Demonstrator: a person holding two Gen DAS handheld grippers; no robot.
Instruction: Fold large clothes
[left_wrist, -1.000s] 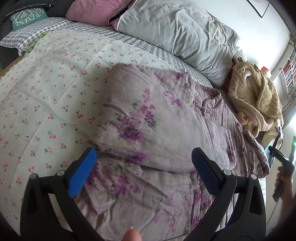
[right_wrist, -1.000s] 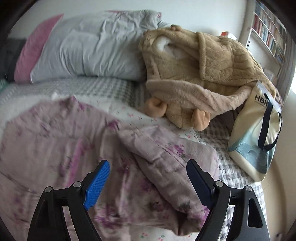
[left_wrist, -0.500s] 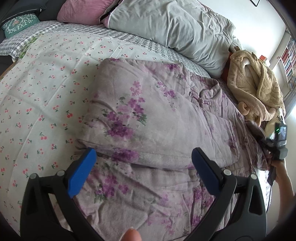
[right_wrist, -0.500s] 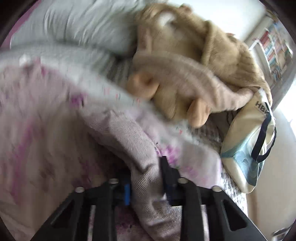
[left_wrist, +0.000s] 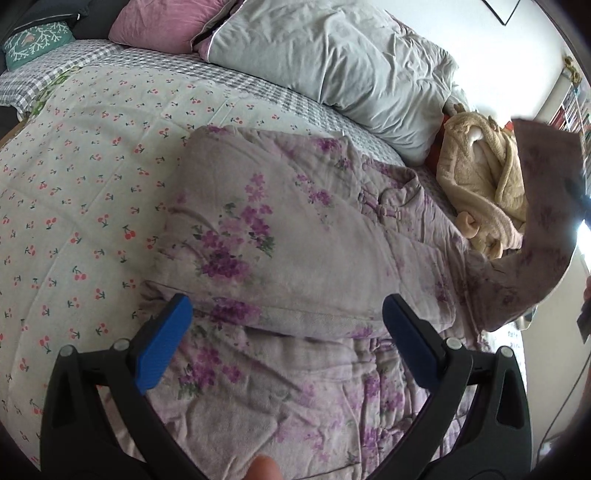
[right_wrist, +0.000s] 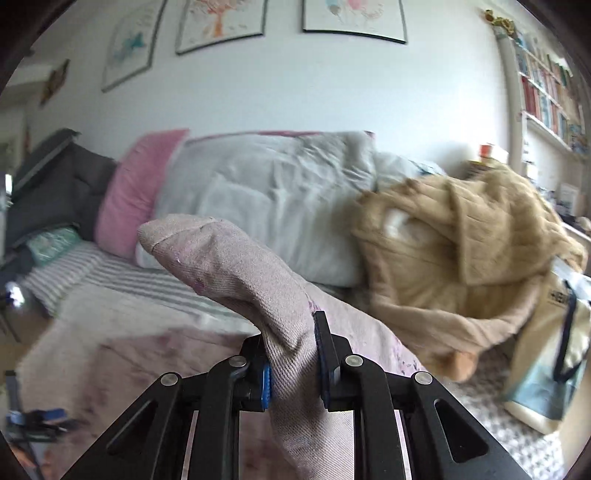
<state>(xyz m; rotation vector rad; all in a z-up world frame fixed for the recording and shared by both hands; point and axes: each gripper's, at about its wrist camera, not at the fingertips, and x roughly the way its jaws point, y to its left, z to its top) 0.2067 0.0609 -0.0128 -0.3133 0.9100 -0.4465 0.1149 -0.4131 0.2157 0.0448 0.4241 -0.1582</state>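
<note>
A large lilac padded garment with purple flowers (left_wrist: 280, 236) lies spread on the bed, one sleeve folded across its body. My left gripper (left_wrist: 284, 332) is open and empty, hovering just above the garment's near part. My right gripper (right_wrist: 291, 362) is shut on the garment's other sleeve (right_wrist: 236, 266) and holds it lifted above the bed. That raised sleeve (left_wrist: 546, 206) shows at the right edge of the left wrist view.
The bed has a cherry-print quilt (left_wrist: 74, 192). A grey duvet (left_wrist: 332, 66) and pink pillow (left_wrist: 166, 26) lie at the head. A beige fleece robe (right_wrist: 472, 258) and a tote bag (right_wrist: 550, 362) sit to the right. Bookshelves (right_wrist: 546, 92) line the right wall.
My right gripper closed on the sleeve and lifted it up off the bed. My left gripper stayed open and shifted only slightly over the garment.
</note>
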